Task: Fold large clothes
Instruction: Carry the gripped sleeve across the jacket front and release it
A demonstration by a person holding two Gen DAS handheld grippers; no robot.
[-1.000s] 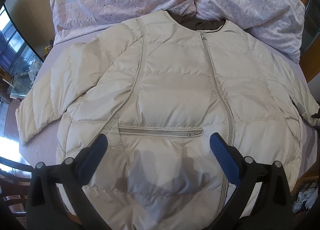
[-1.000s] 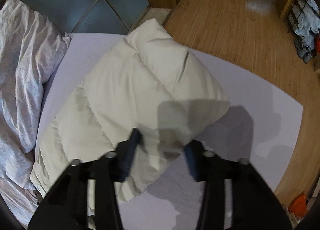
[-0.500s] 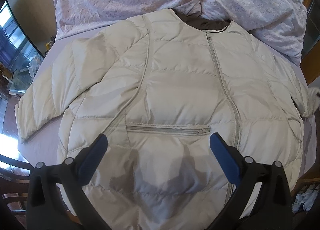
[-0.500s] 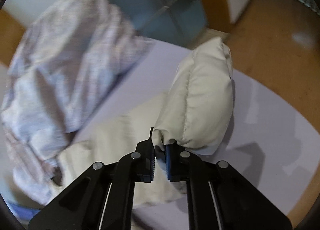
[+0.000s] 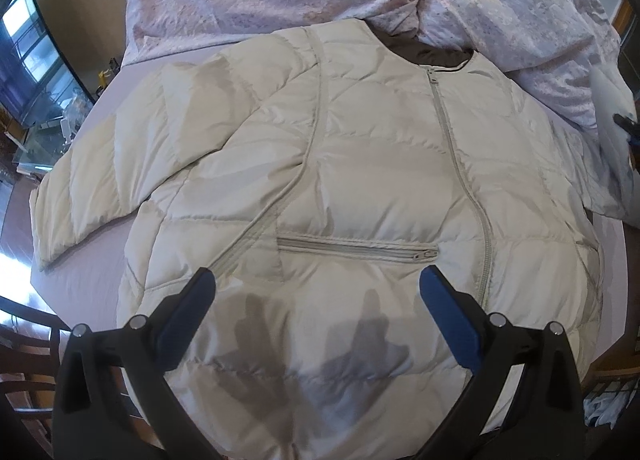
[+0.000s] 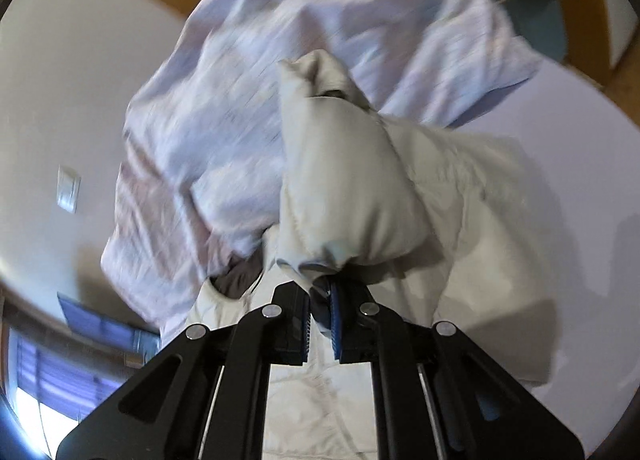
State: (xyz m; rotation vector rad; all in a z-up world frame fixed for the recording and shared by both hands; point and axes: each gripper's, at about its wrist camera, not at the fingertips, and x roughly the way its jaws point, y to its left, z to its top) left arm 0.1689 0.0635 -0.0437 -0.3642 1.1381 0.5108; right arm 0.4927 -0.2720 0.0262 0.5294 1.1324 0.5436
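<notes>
Jacket [image 5: 360,188] flat on the bed [image 5: 80,276], one sleeve [image 6: 344,188] lifted.
Right tongs [image 6: 320,316], open over the sleeve a second ago, have clamped its end and raised it toward the quilt [image 6: 248,100]; left tongs [image 5: 316,308] hang wide open, empty, above the hem.

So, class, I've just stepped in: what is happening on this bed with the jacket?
A person with a two-finger tool in each hand is folding a cream quilted puffer jacket spread zipped on a lilac bedsheet. The right gripper is shut on the end of one sleeve, which is raised off the bed, in front of the crumpled pale floral duvet. The left gripper hangs open above the jacket's lower front, touching nothing. The other sleeve lies flat, unfolded.
</notes>
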